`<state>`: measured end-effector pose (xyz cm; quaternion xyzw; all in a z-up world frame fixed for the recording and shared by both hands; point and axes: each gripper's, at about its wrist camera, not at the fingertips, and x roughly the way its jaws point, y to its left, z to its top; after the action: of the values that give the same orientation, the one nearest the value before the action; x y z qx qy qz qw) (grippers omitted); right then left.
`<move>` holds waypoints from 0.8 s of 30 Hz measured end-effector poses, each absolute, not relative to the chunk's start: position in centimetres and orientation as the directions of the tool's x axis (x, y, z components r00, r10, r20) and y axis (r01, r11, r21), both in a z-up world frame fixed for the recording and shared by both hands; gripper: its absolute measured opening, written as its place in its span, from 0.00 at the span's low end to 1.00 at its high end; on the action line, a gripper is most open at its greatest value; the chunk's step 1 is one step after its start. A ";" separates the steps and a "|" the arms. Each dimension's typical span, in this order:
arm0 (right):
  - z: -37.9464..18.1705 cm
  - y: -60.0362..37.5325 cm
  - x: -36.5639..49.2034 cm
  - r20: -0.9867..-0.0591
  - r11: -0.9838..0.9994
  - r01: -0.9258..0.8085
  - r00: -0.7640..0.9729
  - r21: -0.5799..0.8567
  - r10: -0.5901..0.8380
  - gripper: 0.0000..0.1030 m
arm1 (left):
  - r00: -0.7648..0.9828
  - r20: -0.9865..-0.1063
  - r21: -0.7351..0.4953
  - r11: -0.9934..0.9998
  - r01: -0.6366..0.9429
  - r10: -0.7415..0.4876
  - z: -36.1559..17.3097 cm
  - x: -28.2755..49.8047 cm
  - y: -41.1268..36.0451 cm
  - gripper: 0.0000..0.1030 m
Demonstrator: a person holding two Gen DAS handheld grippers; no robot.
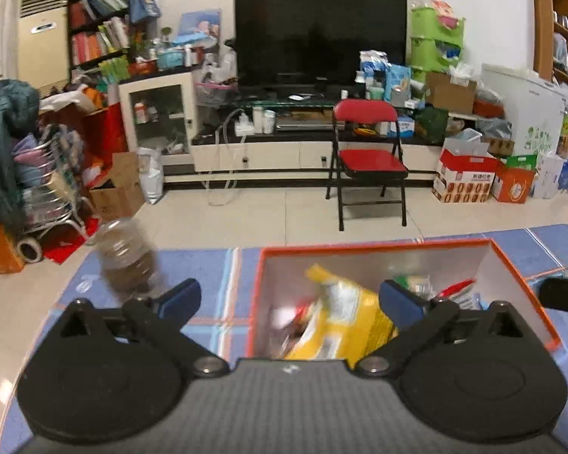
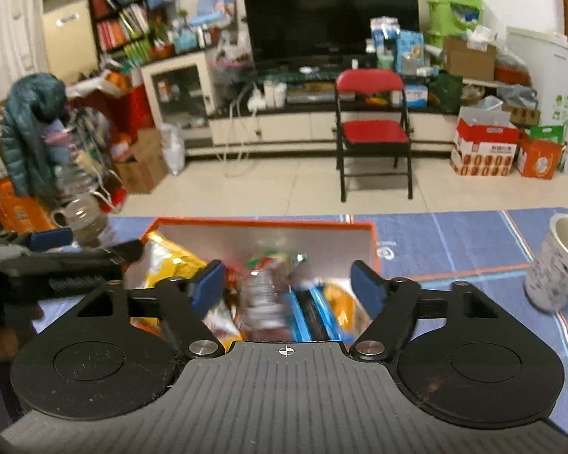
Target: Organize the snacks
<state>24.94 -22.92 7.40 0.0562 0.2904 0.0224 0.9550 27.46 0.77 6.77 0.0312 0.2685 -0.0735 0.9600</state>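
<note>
Snack box filling up
Both hand-held grippers, left point(image 1: 287, 295) and right point(image 2: 287, 283), gape empty above the orange-rimmed cardboard box point(image 2: 371, 244); crinkly yellow snack bag point(image 1: 344, 321) print too blurred to read.

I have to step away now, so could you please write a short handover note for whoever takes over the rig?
Left hand-held gripper: open, holding nothing, above the orange box.
Right hand-held gripper: open, empty, over the same box.
Done: yellow bag, blue packet and other wrapped snacks lie inside the box.
Outside it on the blue cloth: plastic jar to the left, patterned cup to the right.
Left: no loose snack packets in view; check the table.
</note>
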 end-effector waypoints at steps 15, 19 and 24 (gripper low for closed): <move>-6.1 -16.2 21.6 -0.704 0.993 -0.070 0.701 0.091 0.114 0.64 | 0.773 -0.605 -0.080 0.980 0.181 -0.192 1.0 10.4 5.1 0.99; -7.5 -15.7 23.0 -0.743 0.991 -0.078 0.656 0.107 0.132 0.42 | 0.753 -0.616 -0.059 0.966 0.250 -0.232 -0.1 10.7 4.4 0.99; -7.3 -17.4 21.3 -0.765 0.999 -0.051 0.644 -0.014 0.022 0.41 | 0.668 -0.611 -0.031 0.856 0.516 -0.425 -1.3 11.4 1.6 0.99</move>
<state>21.30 -17.40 -7.31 -0.0173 0.4216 0.0201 0.9064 11.45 1.58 -1.26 0.0724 0.3149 -0.2585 0.9104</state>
